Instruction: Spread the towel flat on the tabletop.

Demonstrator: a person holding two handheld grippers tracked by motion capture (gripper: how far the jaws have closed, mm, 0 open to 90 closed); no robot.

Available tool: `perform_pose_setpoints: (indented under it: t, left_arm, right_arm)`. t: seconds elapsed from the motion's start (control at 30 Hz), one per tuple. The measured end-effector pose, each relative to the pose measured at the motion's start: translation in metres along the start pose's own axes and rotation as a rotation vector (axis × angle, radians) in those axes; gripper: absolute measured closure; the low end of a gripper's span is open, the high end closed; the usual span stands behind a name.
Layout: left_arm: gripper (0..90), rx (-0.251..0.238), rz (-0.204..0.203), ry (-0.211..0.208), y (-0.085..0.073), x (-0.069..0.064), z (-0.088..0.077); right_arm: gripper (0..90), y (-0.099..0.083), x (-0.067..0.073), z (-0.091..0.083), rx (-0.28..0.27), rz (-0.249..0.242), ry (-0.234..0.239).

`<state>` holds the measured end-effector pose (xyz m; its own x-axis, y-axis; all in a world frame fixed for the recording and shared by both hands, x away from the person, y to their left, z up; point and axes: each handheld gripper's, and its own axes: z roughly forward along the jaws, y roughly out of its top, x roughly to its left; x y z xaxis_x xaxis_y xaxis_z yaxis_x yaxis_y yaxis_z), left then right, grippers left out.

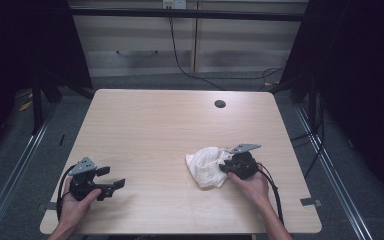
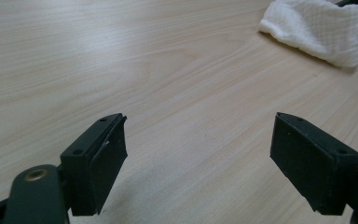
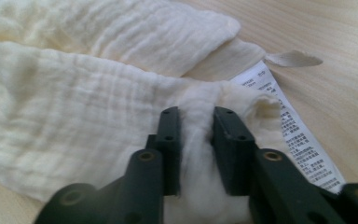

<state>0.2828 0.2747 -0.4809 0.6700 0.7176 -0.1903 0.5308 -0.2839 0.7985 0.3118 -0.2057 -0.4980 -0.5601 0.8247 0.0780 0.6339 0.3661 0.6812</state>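
Note:
A crumpled white cloth (image 1: 207,167) lies on the wooden table (image 1: 170,130), right of the middle. My right gripper (image 1: 226,166) meets the cloth's right edge, held in a hand. Seen from the right gripper view, the two black jaws pinch a fold of the cloth (image 3: 74,107) between them, so the right gripper (image 3: 196,122) is shut on it. A printed care label (image 3: 298,140) hangs off the cloth beside the jaws. My left gripper (image 1: 111,177) rests near the table's front left, jaws wide apart. The left gripper (image 2: 198,135) holds nothing, and the cloth (image 2: 319,30) lies far off.
A round cable hole (image 1: 220,104) sits in the table near the back right. Cabinets and loose cables stand behind the table. Dark curtains hang on both sides.

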Motion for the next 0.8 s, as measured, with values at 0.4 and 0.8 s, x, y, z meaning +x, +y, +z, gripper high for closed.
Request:
perform_pose_setpoints:
  t: [0.4,0.8]
  left_arm:
    - [18.0,0.005,-0.005,0.006,0.000,0.000,0.002]
    - [18.0,0.012,-0.026,0.016,-0.001,0.003,0.003]
  right_arm:
    - [81.7,0.001,0.012,0.006,-0.015,-0.022,0.067]
    - [81.7,0.007,0.037,0.015,-0.016,-0.083,0.140]
